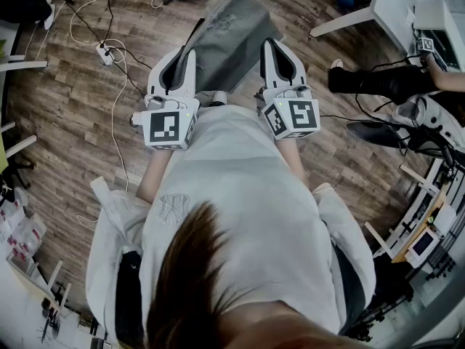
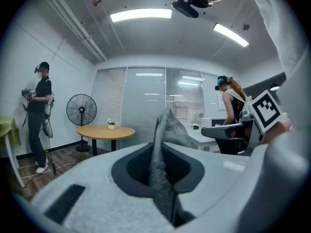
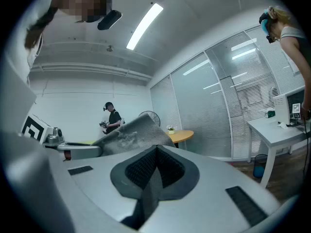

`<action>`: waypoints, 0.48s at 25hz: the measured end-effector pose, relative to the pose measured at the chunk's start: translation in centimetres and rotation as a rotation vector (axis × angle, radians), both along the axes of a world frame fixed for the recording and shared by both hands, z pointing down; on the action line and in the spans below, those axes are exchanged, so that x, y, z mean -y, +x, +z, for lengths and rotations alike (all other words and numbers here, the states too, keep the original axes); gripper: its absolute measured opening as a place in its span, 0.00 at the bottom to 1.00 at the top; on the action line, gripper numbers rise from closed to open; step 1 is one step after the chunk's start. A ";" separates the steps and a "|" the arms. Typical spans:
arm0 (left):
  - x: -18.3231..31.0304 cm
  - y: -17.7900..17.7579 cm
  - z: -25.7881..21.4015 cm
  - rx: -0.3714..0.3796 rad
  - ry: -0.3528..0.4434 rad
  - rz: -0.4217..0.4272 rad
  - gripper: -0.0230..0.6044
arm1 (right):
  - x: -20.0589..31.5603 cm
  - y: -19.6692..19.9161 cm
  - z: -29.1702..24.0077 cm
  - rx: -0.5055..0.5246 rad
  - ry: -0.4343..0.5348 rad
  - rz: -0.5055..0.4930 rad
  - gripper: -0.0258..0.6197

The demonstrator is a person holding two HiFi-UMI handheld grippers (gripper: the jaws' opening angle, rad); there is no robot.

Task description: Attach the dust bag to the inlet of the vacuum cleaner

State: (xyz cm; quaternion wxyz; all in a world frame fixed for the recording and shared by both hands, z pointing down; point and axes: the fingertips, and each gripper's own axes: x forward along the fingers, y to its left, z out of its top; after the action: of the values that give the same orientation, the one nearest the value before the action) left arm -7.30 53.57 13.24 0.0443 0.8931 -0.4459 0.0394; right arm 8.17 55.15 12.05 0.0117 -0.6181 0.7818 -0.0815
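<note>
- Currently my left gripper point(image 1: 182, 62) is pinched closed on the left edge of the grey woven-fabric dust bag point(image 1: 231, 38).
- My right gripper point(image 1: 277, 58) is clamped on its right edge.
- The bag spans between them, above the brown wood-plank floor point(image 1: 73, 122).

There were two grippers, the left gripper point(image 1: 187, 57) and the right gripper point(image 1: 272, 55). They carried two marker cubes, a left cube point(image 1: 169, 127) and a right cube point(image 1: 294, 116). One dust bag point(image 1: 229, 38) ran between both pairs of fingers point(image 2: 87, 188). Beyond the left fingers stood one pedestal fan point(image 2: 81, 109), one round table point(image 2: 106, 131), one plant pot point(image 2: 111, 124) and two people, a standing person point(image 2: 39, 115) and a bending person point(image 2: 232, 101). Above them glowed two lights, a long strip point(image 2: 141, 15) and a short strip point(image 2: 231, 34).
</note>
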 end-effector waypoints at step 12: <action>-0.4 -1.7 0.9 0.030 -0.025 -0.066 0.10 | -0.7 0.0 0.1 -0.016 -0.006 -0.010 0.04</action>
State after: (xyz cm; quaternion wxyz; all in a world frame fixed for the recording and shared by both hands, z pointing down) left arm -8.96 53.96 14.19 0.0502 0.8765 -0.4754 0.0568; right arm 8.14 55.84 12.14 0.0031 -0.6149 0.7847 -0.0788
